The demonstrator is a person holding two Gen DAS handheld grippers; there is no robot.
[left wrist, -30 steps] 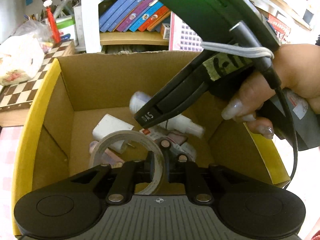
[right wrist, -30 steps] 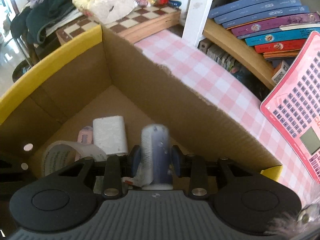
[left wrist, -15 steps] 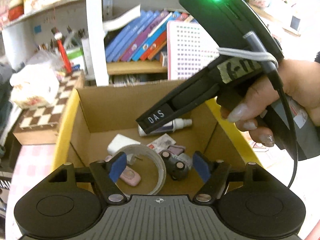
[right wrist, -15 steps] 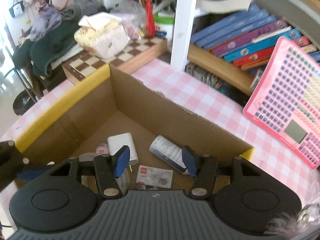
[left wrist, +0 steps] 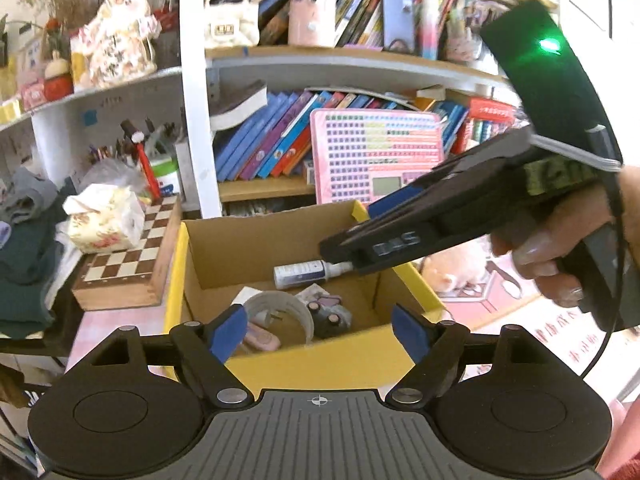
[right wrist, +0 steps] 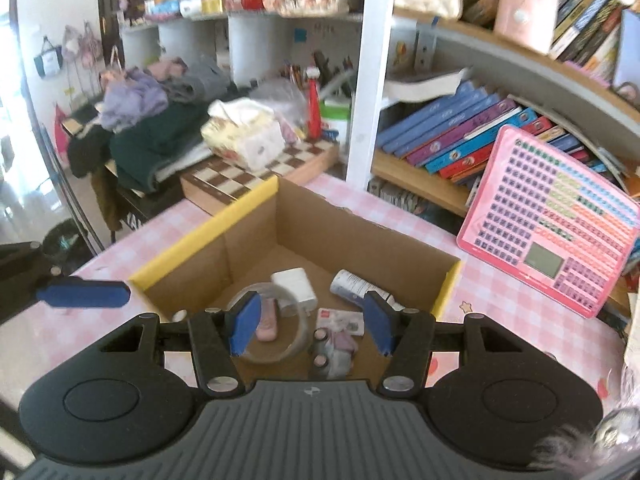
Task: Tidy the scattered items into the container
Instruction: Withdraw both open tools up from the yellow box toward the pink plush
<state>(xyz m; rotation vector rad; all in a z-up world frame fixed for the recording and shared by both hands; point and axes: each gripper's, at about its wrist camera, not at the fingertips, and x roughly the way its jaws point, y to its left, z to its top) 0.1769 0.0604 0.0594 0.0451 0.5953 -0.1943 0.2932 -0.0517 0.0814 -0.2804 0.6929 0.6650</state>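
Cardboard box already holding tape roll, light and stiff: best pinched across its rim. Left gripper opening, empty; right gripper half-wide, empty.

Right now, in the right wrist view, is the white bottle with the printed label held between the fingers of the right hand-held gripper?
No, the white bottle with the printed label lies on the floor of the cardboard box with yellow edges, and the right hand-held gripper holds nothing.

**Bright daylight, fisheye warp, some motion blur**

Strong light from the left in the right wrist view, glare whitening that edge. Shelves bow at the edges. Right gripper body smeared in the left wrist view; box interior shadowed.
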